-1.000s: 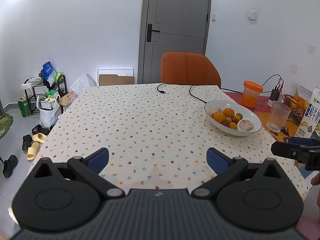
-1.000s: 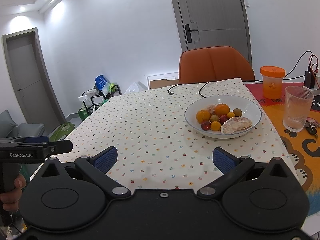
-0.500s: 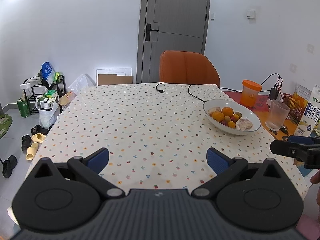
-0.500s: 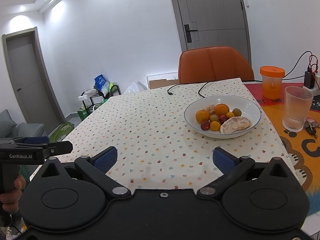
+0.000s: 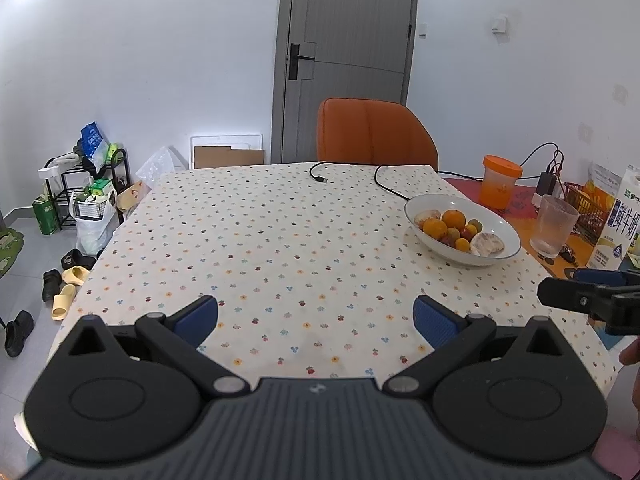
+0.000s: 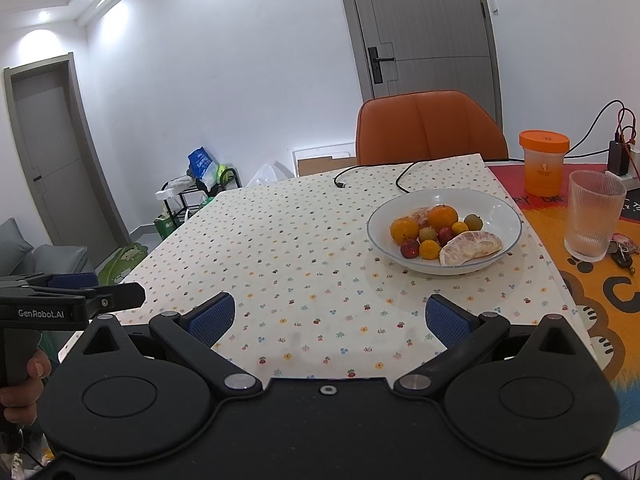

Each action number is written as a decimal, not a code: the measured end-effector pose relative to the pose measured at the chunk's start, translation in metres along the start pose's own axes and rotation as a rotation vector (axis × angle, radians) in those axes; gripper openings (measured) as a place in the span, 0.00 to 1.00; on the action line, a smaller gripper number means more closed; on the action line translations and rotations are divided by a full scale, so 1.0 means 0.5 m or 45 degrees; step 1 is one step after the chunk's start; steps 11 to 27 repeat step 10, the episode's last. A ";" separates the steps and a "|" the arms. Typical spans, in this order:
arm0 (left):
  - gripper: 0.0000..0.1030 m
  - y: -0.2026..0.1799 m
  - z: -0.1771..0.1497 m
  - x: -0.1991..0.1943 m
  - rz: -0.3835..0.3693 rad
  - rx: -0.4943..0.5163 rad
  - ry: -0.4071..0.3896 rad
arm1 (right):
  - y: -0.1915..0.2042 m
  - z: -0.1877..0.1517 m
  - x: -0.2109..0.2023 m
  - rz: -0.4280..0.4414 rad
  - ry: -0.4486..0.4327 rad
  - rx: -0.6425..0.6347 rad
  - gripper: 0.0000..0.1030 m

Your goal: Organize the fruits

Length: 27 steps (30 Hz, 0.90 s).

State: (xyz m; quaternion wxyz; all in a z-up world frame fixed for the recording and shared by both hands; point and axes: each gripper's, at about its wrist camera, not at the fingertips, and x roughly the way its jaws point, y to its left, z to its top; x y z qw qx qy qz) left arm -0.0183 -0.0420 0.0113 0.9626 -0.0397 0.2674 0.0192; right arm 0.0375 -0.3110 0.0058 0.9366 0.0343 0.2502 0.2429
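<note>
Home dining room as I see it, flower-dotted tablecloth table [image 5: 280,240], orange padded chair [image 5: 372,132], grey panelled door [image 5: 348,56], slippers on floor [image 5: 68,284], cluttered black wire rack [image 5: 88,184]

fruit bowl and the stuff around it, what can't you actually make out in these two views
- Bowl: fruit under the pomelo segment is hidden, both views.
- Milk carton: cut off by the left wrist frame edge, absent from the right wrist view.
- Keys: partly behind the glass.
- Orange cup: logo too small.

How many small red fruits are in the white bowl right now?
2, both in the white bowl: one red fruit at the near left of the pile, the other in the middle. More may be hidden underneath.
</note>
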 end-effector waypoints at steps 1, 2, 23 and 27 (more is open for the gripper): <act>1.00 -0.001 -0.001 0.000 -0.001 0.002 0.001 | 0.000 -0.001 0.001 -0.002 0.002 0.001 1.00; 1.00 -0.001 -0.002 -0.001 -0.003 0.004 0.002 | 0.000 -0.001 0.002 -0.004 0.004 0.001 1.00; 1.00 -0.003 -0.002 0.004 -0.008 0.009 0.008 | -0.001 -0.005 0.006 -0.007 0.010 0.008 1.00; 1.00 -0.003 -0.002 0.004 -0.008 0.009 0.008 | -0.001 -0.005 0.006 -0.007 0.010 0.008 1.00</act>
